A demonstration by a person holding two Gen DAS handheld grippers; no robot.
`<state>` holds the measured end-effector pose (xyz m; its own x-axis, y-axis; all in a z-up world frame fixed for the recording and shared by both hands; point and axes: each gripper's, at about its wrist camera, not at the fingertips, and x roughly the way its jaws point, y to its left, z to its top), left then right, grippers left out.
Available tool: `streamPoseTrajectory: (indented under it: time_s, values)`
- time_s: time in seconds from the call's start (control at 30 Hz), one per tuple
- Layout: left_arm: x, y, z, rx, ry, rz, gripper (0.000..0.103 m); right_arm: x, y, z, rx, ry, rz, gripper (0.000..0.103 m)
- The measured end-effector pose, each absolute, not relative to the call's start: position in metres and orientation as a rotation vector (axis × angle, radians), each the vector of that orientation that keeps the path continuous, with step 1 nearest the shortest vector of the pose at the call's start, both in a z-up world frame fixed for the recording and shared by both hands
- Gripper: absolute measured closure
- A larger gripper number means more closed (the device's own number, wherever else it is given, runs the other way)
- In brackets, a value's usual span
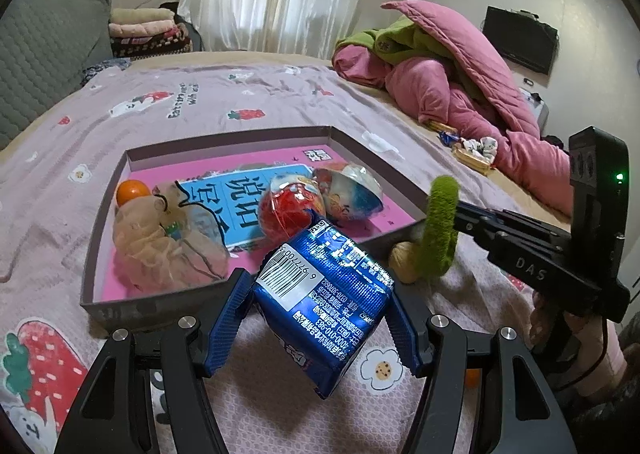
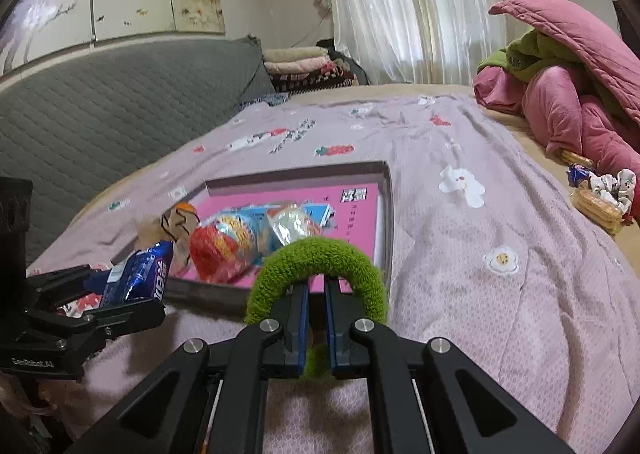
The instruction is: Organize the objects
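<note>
My left gripper (image 1: 320, 320) is shut on a shiny blue snack packet (image 1: 326, 290), held just above the bedspread at the near edge of a shallow grey box tray (image 1: 132, 312) with a pink floor. An orange (image 1: 132, 191), a beige mesh pouch (image 1: 160, 242) and two wrapped toy eggs (image 1: 288, 209) lie in the tray. My right gripper (image 2: 316, 288) is shut on a fuzzy green hair ring (image 2: 316, 258), right of the tray's near corner. In the right wrist view the left gripper (image 2: 120, 286) and its packet (image 2: 140, 274) appear at the left.
A beige ball (image 1: 403, 260) lies on the bedspread beside the tray's right corner. A heap of pink and green quilts (image 1: 460, 81) fills the far right, with a small basket of snacks (image 2: 600, 205) below it. A grey padded headboard (image 2: 100, 113) runs along the left.
</note>
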<state>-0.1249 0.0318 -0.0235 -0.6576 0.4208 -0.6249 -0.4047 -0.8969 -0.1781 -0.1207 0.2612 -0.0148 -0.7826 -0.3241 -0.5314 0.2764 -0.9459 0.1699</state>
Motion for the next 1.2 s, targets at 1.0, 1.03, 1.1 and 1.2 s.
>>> streamPoseTrajectory:
  time_s: [1.0,1.03,1.1,1.2]
  values:
    - [-0.158,0.009,0.010,-0.907,-0.051,2.636,0.036,-0.142,0.259,0.028,0.684,-0.051,-2.732,0.095]
    - [-0.159,0.008,0.012,-0.905,-0.052,2.645,0.036,-0.143,0.258,0.029,0.682,-0.049,-2.734,0.095]
    - [-0.163,0.006,0.013,-0.904,-0.056,2.655,0.036,-0.147,0.257,0.030,0.679,-0.043,-2.733,0.095]
    - [-0.170,0.002,0.015,-0.907,-0.066,2.665,0.036,-0.153,0.256,0.029,0.685,-0.033,-2.730,0.095]
